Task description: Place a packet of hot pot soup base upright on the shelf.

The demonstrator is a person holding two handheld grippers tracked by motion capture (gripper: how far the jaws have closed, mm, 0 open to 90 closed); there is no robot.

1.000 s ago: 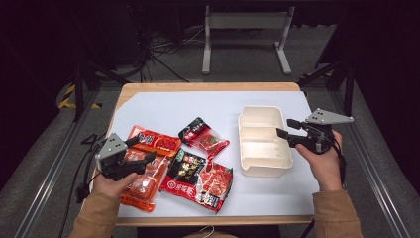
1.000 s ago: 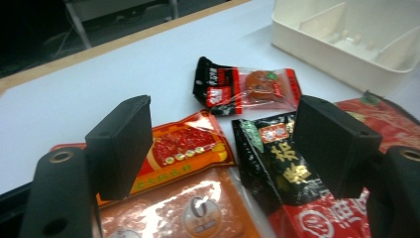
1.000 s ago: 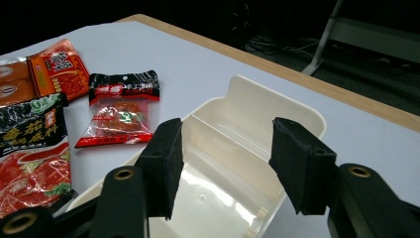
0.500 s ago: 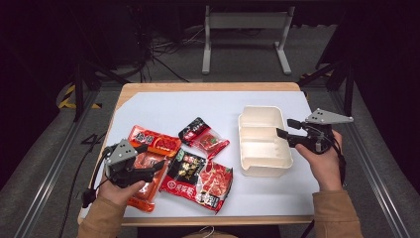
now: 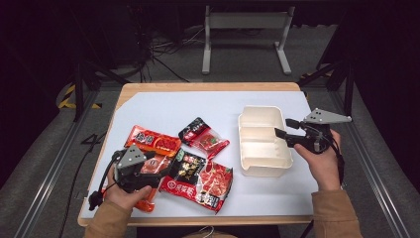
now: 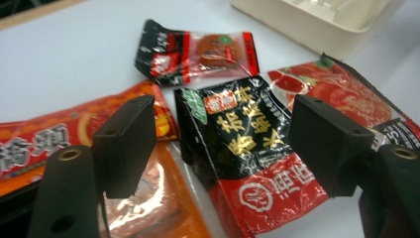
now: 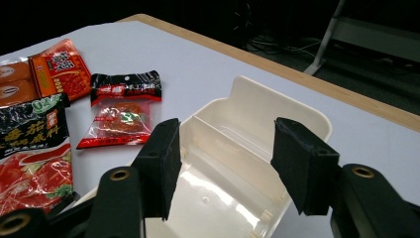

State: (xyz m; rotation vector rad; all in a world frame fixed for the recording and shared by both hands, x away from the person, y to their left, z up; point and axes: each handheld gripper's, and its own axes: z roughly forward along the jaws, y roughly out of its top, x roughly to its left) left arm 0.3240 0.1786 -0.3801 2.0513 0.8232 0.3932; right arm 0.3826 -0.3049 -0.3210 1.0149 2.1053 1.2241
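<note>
Left gripper (image 5: pixel 148 174) low over the cluster of sauce packets at the near left of the white table (image 5: pixel 163 106), jaws spread wide and pinching nothing; seen along its own jaws, left gripper (image 6: pixel 223 144) framing the black-and-red packet (image 6: pixel 242 153), which lies flat on the table between the two pads without touching either. Same black-and-red packet (image 5: pixel 184 172) lying at the middle of the cluster, overlapping the big red tomato packet (image 5: pixel 214 181) on its right. Orange packet (image 6: pixel 163 203) under the left-hand pad, partly beneath the gripper body; orange packet (image 5: pixel 146 171) mostly covered from above. Long red packet (image 5: pixel 153 141) farther back on the left, just beside the orange one. Small packet with clear window (image 5: pixel 204 137) apart from the rest, toward the middle of the table, near the cream box (image 5: pixel 262 166). Right gripper (image 5: pixel 283 129) held level at the box's right rim, jaws parted, gripping nothing; from its own camera, right gripper (image 7: pixel 225 158) hovering above the open cream box (image 7: pixel 297 111), a ridge dividing the inside into compartments, all bare. Box well apart from the left gripper, on the right half of the table.
</note>
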